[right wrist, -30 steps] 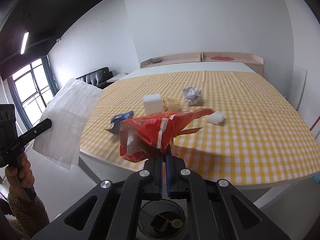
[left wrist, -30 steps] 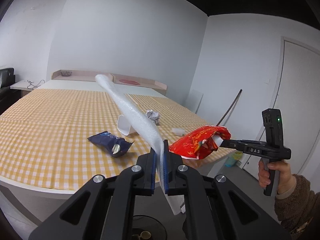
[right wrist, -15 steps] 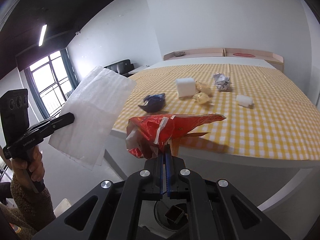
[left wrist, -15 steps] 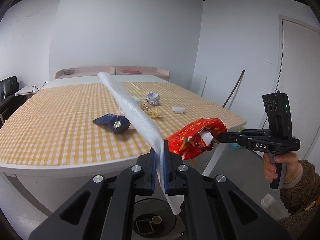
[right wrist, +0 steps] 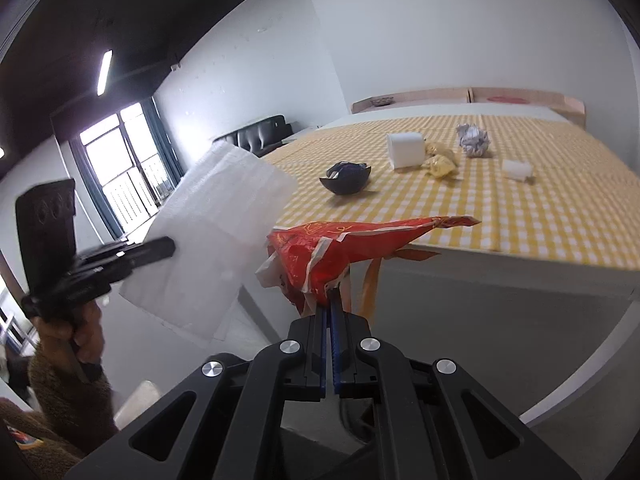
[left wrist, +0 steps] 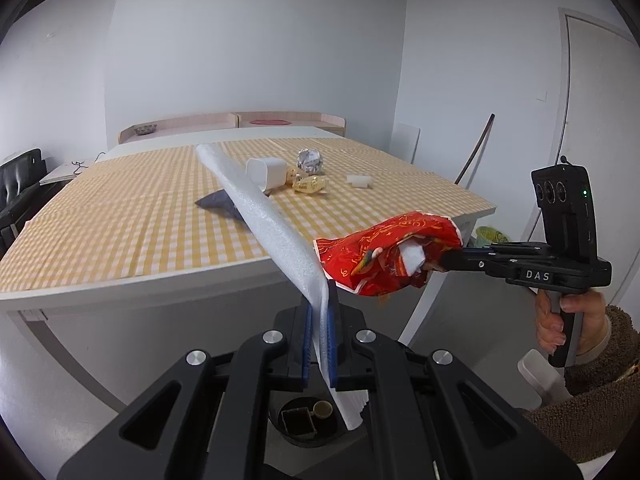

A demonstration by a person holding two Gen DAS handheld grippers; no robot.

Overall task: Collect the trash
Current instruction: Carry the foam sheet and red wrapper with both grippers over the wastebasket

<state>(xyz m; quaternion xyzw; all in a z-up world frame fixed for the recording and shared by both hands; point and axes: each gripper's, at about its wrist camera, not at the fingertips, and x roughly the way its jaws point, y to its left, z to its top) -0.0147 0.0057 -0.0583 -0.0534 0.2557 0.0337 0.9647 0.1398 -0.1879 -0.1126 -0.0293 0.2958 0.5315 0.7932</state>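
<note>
Both grippers have sunk off the table's (left wrist: 120,292) near edge; left gripper (left wrist: 320,340) stays clamped on foam sheet (left wrist: 264,216), right gripper (right wrist: 330,332) on red wrapper (right wrist: 320,252), at three o'clock of the foam

"DAS" on the right tool (left wrist: 440,258); wrapper (left wrist: 384,256) print perhaps decorative, illegible.

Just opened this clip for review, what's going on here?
A person is clearing trash off a table with a yellow checked cloth, one handheld tool in each hand. The left tool is shut on a white foam sheet; the right tool is shut on a crumpled red snack wrapper. Both are held off the table's edge, above a dark bin on the floor. A white cup, dark blue wrapper, foil ball and gold wrappers remain on the table.
</note>
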